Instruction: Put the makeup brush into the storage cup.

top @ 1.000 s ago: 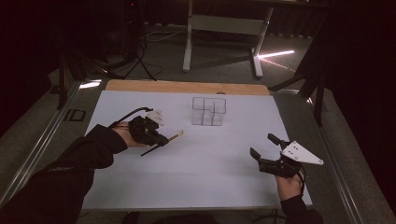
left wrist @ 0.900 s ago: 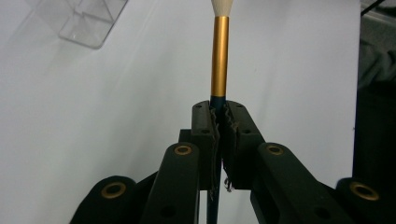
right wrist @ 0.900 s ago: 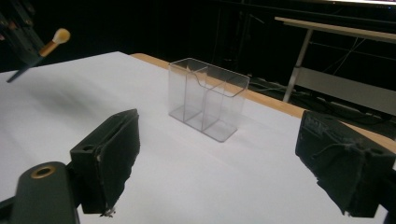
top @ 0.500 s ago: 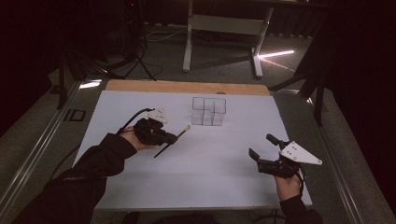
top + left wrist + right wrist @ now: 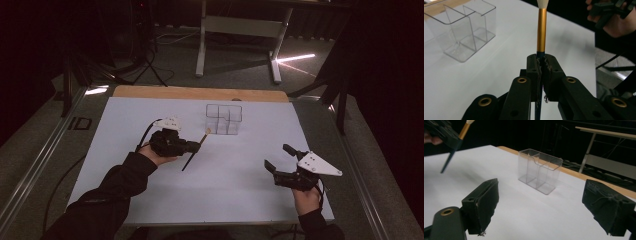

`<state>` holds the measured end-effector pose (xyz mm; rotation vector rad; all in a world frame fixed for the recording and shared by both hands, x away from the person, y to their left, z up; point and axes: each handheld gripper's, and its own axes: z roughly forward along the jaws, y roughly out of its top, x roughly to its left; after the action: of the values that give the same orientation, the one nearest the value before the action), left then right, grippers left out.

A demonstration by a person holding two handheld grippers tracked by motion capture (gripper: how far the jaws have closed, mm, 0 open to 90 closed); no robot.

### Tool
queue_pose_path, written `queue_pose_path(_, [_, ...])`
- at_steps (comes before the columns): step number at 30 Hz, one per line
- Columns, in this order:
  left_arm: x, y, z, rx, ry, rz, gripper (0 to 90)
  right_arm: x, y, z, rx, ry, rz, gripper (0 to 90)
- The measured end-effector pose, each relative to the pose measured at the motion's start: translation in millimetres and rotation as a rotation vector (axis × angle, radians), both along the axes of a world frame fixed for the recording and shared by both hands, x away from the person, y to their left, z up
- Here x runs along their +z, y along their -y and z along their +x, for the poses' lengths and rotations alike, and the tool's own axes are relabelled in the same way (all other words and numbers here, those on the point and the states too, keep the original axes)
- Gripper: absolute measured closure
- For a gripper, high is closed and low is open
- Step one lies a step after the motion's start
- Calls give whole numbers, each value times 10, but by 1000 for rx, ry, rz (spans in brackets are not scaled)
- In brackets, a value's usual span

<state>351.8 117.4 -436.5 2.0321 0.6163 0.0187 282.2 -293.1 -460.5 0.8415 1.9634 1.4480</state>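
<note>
My left gripper (image 5: 192, 147) (image 5: 541, 61) is shut on a paintbrush (image 5: 195, 150) (image 5: 541, 30) (image 5: 454, 143) with a dark handle, gold ferrule and pale bristles. The brush is lifted off the table, bristles toward the clear plastic organizer (image 5: 224, 119) (image 5: 465, 30) (image 5: 539, 170), handle end slanting down toward me. The organizer stands empty on the white table top (image 5: 235, 170), a little beyond and right of the brush tip. My right gripper (image 5: 280, 157) (image 5: 549, 207) hovers near the table's front right, open, nothing between its jaws.
A wooden strip (image 5: 200, 93) runs along the table's far edge. Beyond it stands a metal table frame (image 5: 240, 30) on the dark floor. A metal rail (image 5: 40, 165) borders the table's left side.
My left gripper has carried the brush rightward and slightly toward the organizer. The right gripper has barely moved.
</note>
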Motion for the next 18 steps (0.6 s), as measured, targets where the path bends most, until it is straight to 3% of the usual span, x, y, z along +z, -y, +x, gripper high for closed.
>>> queue_pose_path(10, [-61,120,-41,23,11,-84,840,-17,-117,16,28,-47,-1,146])
queue_pose_path(13, [-80,166,-53,25,19,-109,840,3,-143,29,45,-79,37,147])
queue_pose_path(18, [-111,224,-52,23,14,-144,840,124,-171,76,74,-95,72,144])
